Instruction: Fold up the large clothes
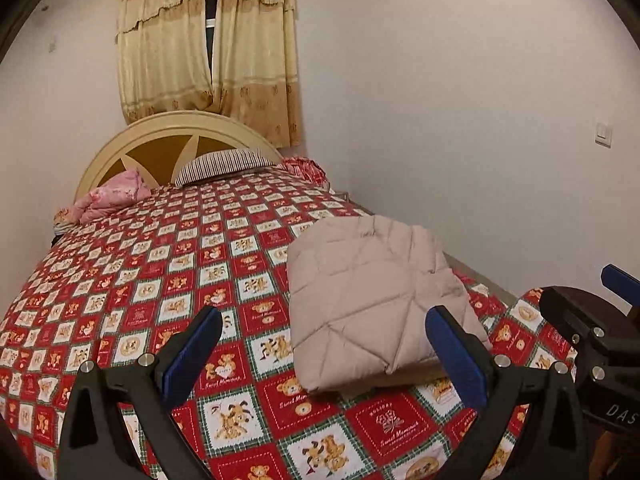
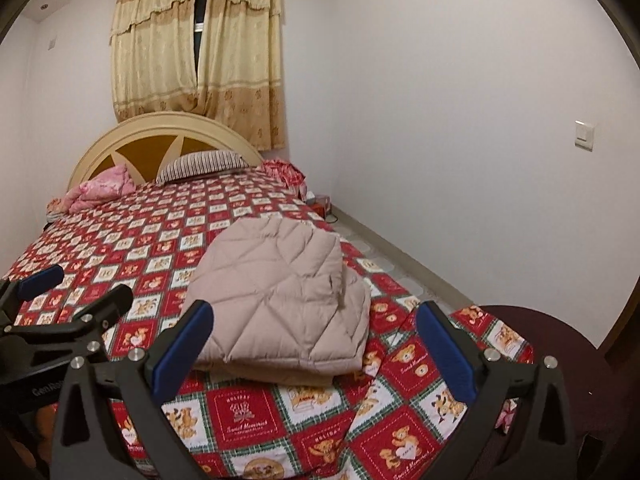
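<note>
The left hand-held gripper (image 1: 324, 344) hangs spread wide and empty above the bed (image 1: 160, 264), the quilted beige coat (image 2: 276, 304) lies folded compactly near the foot, and the right hand-held gripper (image 2: 314, 340) gapes empty too, so folding looks finished; next, probably only tidying.

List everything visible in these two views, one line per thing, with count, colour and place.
quilted jacket: 1, beige-pink, folded on the near part of the bed
bedspread: 1, red and white teddy-bear checks, covering the bed
striped pillow: 1, dark and white, at the headboard
pink bedding: 1 bundle, far left corner
red cloth: 1 bundle, far right corner
headboard: 1, cream and brown, arched
curtains: 1 pair, beige, behind the headboard
light switch: 1, white, right wall
left claw: open, empty
right claw: open, empty
</note>
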